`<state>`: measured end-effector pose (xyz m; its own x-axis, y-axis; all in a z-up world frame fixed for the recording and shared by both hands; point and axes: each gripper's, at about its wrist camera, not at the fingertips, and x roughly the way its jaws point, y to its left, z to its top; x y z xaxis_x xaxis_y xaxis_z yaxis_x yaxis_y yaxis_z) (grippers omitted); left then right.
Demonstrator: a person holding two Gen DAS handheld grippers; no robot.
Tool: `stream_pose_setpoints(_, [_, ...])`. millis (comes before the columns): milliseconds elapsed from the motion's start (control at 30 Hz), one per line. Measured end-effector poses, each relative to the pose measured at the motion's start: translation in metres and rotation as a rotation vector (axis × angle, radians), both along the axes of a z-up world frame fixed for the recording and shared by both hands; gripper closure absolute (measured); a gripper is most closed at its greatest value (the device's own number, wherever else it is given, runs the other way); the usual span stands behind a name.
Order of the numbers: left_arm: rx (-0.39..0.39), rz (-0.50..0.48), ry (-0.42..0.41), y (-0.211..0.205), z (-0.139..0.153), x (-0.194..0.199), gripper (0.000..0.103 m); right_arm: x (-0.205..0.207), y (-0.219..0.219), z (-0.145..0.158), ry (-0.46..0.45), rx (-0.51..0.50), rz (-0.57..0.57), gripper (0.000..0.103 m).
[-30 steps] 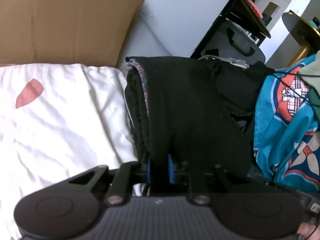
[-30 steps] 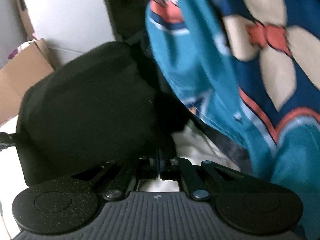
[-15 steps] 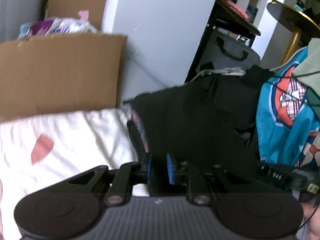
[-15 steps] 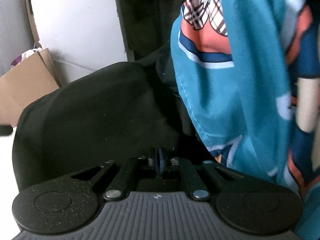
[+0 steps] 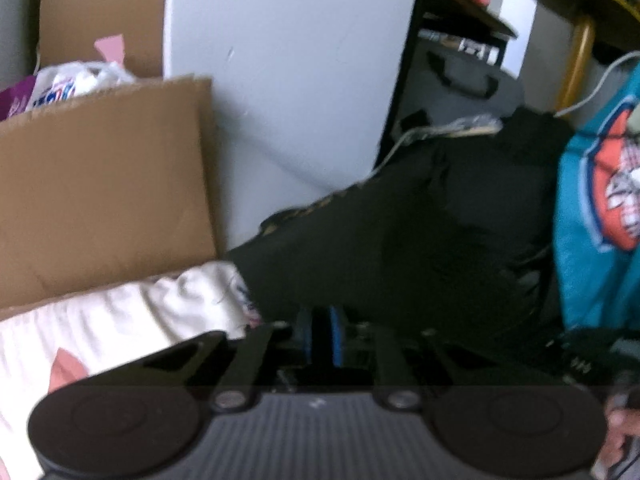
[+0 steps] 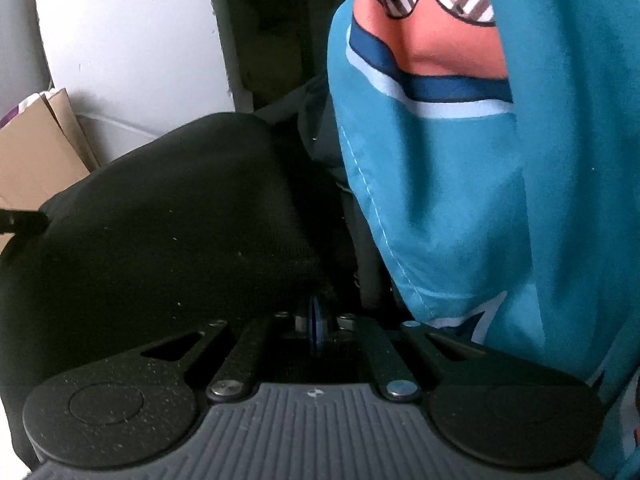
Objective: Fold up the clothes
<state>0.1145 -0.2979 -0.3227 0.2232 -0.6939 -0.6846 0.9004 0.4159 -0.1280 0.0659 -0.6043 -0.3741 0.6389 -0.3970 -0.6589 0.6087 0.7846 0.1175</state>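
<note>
The left gripper (image 5: 320, 330) had its 2 blue pads closing on a fold of the black garment (image 5: 400, 240), the cloth sitting between them and rising out of the pinch. The right gripper (image 6: 316, 326) showed its blue pads almost together at the garment's (image 6: 180, 220) other lower edge; they were easing apart slightly, and dark cloth covered the pinch so closely that I took the edge to be held there, though the contact itself was hard to see.

From those 2 grips the black garment spread up and away as 1 humped panel, lifted clear of the white sheet (image 5: 120, 312) on the left. A teal printed garment (image 6: 460, 160) hung just beside it on the right, very near the right gripper. A cardboard box (image 5: 100, 200) stood behind the sheet, against a pale wall panel (image 5: 300, 60).

The step looked like carrying a held edge across to make a fold. To do it well, both grips should have stayed firm and level with each other, so the edge travelled straight and the crease came out square. The right side needed care: any further loosening risked dropping that corner, and the teal cloth could have been snagged. Laying the edge down on flat sheet before letting go seemed wise.
</note>
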Motion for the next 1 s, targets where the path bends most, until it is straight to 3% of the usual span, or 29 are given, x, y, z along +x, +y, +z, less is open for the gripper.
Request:
stream_pose_setpoints(167, [0.014,0.022,0.004,0.005,-0.003,0.001,0.094,0.008,-0.004,0.000,0.052,-0.025,-0.031,0.092])
stream_pose_setpoints(300, [0.022,0.042,0.012,0.011,0.005,0.005,0.093,0.003,-0.009,0.007,0.035,0.027,-0.059,0.074])
stream_pose_setpoints(367, [0.025,0.048,0.026,0.017,0.011,0.008,0.083,-0.001,-0.008,0.012,0.026,0.038,-0.046,0.065])
stream_pose_setpoints(400, [0.031,0.057,0.028,0.019,0.014,0.009,0.065,-0.002,-0.006,0.015,0.022,0.042,-0.036,0.064])
stream_pose_setpoints(433, [0.036,0.063,0.027,0.021,0.017,0.009,0.055,-0.002,-0.004,0.019,0.017,0.046,-0.026,0.061])
stream_pose_setpoints(500, [0.041,0.060,0.029,0.025,0.022,0.009,0.053,-0.002,-0.001,0.026,0.007,0.059,-0.008,0.060])
stream_pose_setpoints(567, [0.058,0.054,0.035,0.028,0.027,0.009,0.049,0.000,0.004,0.035,0.001,0.072,0.007,0.051])
stream_pose_setpoints(633, [0.069,0.059,0.046,0.033,0.035,0.008,0.033,0.003,0.010,0.046,0.000,0.083,0.019,0.038])
stream_pose_setpoints(733, [0.066,0.061,0.092,0.039,0.051,0.007,0.025,0.007,0.018,0.062,-0.002,0.100,0.031,0.025])
stream_pose_setpoints(800, [0.067,0.055,0.134,0.043,0.061,0.006,0.024,0.006,0.020,0.075,-0.007,0.120,0.027,0.019])
stream_pose_setpoints(1000, [0.102,0.080,0.134,0.058,0.104,-0.003,0.006,0.000,0.030,0.123,0.024,0.166,0.028,0.006])
